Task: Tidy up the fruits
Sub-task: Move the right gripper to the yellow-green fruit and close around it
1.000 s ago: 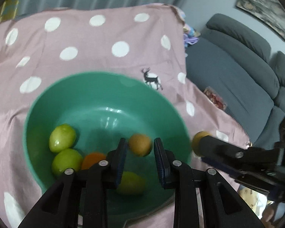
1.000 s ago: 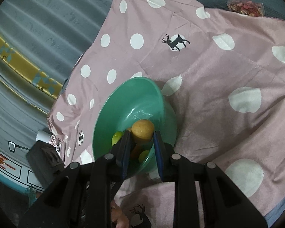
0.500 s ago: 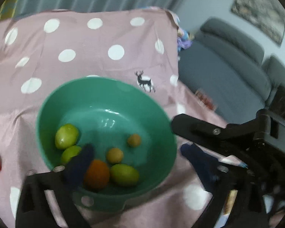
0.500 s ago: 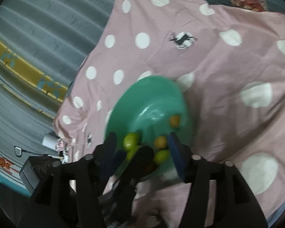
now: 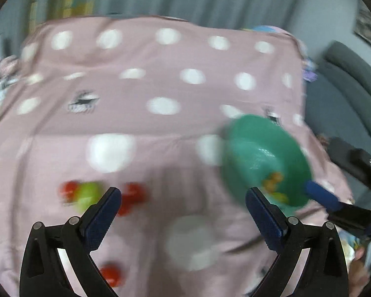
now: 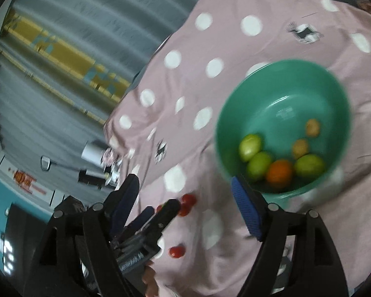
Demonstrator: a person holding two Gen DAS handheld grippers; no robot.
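Over toward the left edge of the spotted pink cloth (image 5: 141, 79), a few fruits are not in the bowl yet: a green fruit (image 5: 87, 195) with a red one (image 5: 69, 190) touching it on its far-left side, another red fruit (image 5: 133, 198) just beside it on the right, and a lone red fruit (image 5: 110, 273) nearer the front edge. The left gripper (image 5: 183, 212) hangs above that cluster with its jaws spread as wide as they go and nothing between them. The picture is badly smeared, so I would say it needs to settle before it drops. Best to pick one fruit at the rim of the cluster, come straight down over it, and close gently so the neighbours are not nudged off across the cloth.

Further right, near the cloth's right edge, sits the green bowl (image 6: 282, 74), already holding three green fruits, an orange one (image 6: 279, 173) and two small brownish ones. The right gripper (image 6: 185, 200) is by the bowl's near rim; its jaws have just been opening and hold nothing. I would keep it clear of the bowl so the left one has room to deliver.
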